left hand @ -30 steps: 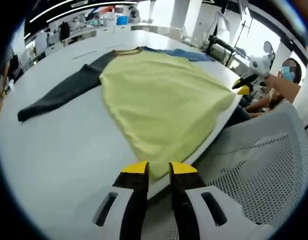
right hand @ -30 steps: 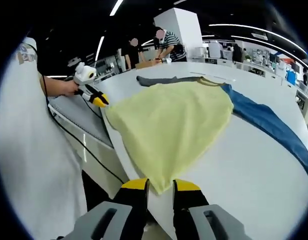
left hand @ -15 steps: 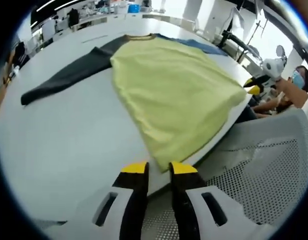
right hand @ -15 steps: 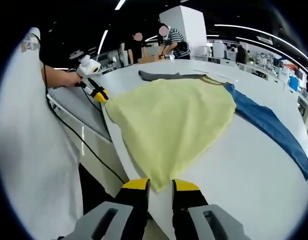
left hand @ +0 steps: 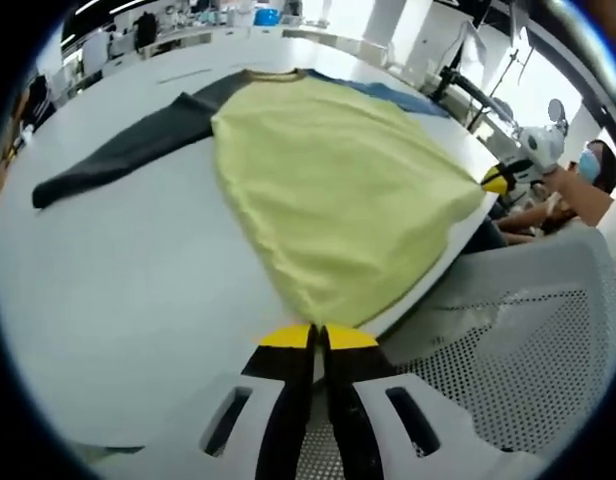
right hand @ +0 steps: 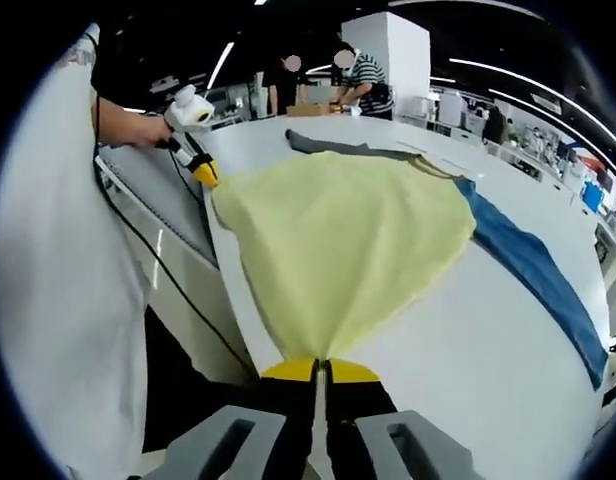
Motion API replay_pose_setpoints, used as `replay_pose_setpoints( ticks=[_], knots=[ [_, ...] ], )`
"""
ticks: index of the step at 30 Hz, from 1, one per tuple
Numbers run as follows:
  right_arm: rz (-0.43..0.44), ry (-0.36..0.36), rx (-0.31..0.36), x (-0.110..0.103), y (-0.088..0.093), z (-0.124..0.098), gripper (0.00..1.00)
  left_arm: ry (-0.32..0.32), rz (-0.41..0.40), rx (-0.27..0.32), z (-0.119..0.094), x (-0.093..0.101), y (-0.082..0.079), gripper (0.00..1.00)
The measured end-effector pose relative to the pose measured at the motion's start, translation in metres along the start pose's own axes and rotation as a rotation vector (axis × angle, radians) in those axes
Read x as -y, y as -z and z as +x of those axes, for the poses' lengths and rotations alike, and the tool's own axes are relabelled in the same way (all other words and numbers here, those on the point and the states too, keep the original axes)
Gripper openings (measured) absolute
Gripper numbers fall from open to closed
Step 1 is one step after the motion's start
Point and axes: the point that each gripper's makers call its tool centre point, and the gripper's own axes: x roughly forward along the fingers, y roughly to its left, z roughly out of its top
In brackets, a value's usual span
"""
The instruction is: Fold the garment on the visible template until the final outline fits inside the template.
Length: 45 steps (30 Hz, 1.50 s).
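Observation:
A yellow-green top (left hand: 338, 190) lies flat on the white table (left hand: 118, 310), with a dark grey sleeve (left hand: 118, 160) stretched to one side and a blue sleeve (left hand: 388, 92) to the other. My left gripper (left hand: 319, 336) is shut on one hem corner at the table's near edge. My right gripper (right hand: 321, 370) is shut on the other hem corner of the top (right hand: 338, 230). Each gripper appears in the other's view, the right one (left hand: 496, 180) and the left one (right hand: 203, 172), both at the hem. The grey sleeve (right hand: 328, 148) and blue sleeve (right hand: 533, 270) lie spread out.
A white mesh chair (left hand: 508, 340) stands just off the table edge under my left gripper. The person's white clothing (right hand: 58, 280) sits close on the left of the right gripper view. Other people (right hand: 358, 75) stand at benches far behind the table (right hand: 468, 370).
Both grippers have gone from open to shut, each closing on a hem corner of the top. The hem now pulls to a point at each pair of jaws.

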Motion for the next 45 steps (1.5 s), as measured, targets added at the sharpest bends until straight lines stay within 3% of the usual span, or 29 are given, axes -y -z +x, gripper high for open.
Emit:
replay_pose_setpoints(
  ticks=[7,13,22,30,35,39,45],
  knots=[
    [0.009,-0.002,0.022,0.004,-0.008,-0.011,0.00,0.000,-0.014,0.043,-0.010,-0.001,-0.014,0.00],
    [0.064,-0.003,0.124,0.010,-0.032,-0.027,0.00,0.000,-0.035,0.125,-0.030,-0.001,-0.040,0.00],
    [0.036,-0.028,0.019,-0.001,-0.007,-0.010,0.00,0.023,-0.038,0.002,-0.012,0.006,-0.002,0.00],
    [0.004,-0.017,-0.027,-0.001,0.001,-0.005,0.00,0.028,-0.041,-0.041,-0.007,0.005,0.010,0.00],
    [0.000,-0.009,-0.021,0.000,0.001,-0.005,0.00,0.025,-0.072,-0.045,-0.006,0.002,0.011,0.01],
    [0.024,0.003,0.022,0.003,-0.004,-0.011,0.08,0.004,-0.075,-0.036,-0.011,-0.003,0.011,0.08],
    [0.071,0.010,0.068,0.008,-0.011,-0.020,0.13,-0.006,-0.044,0.052,-0.020,-0.002,-0.005,0.18]
  ],
)
